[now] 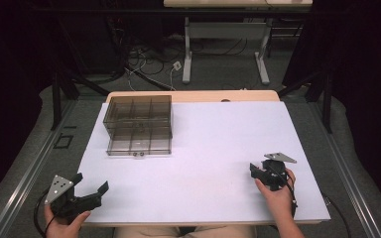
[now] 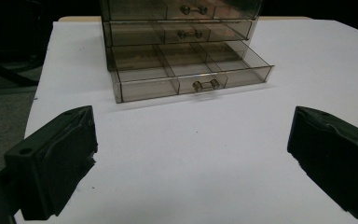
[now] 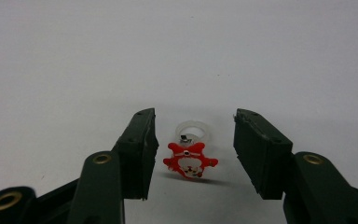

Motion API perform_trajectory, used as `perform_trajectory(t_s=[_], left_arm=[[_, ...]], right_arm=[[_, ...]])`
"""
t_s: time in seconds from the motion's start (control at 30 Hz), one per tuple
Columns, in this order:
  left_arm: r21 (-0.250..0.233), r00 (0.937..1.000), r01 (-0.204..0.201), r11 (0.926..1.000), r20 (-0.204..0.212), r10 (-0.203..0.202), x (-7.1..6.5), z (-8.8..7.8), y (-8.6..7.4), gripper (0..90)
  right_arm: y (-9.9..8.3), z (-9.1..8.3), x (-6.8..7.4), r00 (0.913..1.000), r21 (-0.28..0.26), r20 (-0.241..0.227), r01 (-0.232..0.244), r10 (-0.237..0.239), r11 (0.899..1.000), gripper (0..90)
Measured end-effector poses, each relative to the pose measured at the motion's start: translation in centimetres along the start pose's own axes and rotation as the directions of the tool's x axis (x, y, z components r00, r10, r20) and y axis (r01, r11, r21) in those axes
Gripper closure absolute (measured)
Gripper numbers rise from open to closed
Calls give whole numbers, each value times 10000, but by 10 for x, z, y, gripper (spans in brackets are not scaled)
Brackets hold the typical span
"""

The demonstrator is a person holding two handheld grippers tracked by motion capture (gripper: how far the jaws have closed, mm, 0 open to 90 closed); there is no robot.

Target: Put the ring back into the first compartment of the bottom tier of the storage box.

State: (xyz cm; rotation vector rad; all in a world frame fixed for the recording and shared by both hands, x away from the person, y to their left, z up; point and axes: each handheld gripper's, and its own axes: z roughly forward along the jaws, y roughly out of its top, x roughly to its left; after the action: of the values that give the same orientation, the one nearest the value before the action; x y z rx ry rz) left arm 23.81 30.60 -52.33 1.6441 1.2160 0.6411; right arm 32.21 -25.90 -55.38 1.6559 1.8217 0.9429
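A small toy ring (image 3: 189,156) lies on the white bench (image 1: 213,148), between the two jaws of the right hand-held gripper (image 3: 195,149). It has a clear, glossy plastic band and a flat red top with lobed edges, shaped like a little figure with a pale face at the centre. The jaws stand a little apart on either side of it; a gap shows on each side, so the pads do not press on it. The pads are matte black blocks, rough at the edges, with brass-coloured screws in the arms behind them.

The left hand-held gripper (image 2: 191,154) rests open near the bench's near left corner, its jaws wide apart with nothing between them. Ahead of it stands a smoky, see-through plastic drawer box (image 2: 182,51), its lowest drawer (image 2: 191,70) pulled out, split into compartments and fitted with a small metal handle.
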Motion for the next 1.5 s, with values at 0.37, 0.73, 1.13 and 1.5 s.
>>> perform_trajectory(t_s=[0.37, 0.73, 1.13, 1.5], left_arm=[[-1, 10000, 72, 10000, -22, -72, 0, 0, 0, 18], [1, 10000, 18, 10000, -46, -18, 0, 0, 0, 18], [8, 10000, 18, 10000, -73, -18, 1, 0, 0, 18], [8, 10000, 50, 10000, -78, -50, 1, 0, 0, 18]], right_arm=[[-2, 4, -1, 9998, 177, 112, -136, 134, 9998, 536], [-4, 7, 1, 9999, 380, 128, 22, -27, 9993, 563], [-4, 10, 7, 9985, 283, 440, 319, -331, 9991, 649], [-5, 9, 8, 9982, 272, 406, 426, -437, 9987, 674]])
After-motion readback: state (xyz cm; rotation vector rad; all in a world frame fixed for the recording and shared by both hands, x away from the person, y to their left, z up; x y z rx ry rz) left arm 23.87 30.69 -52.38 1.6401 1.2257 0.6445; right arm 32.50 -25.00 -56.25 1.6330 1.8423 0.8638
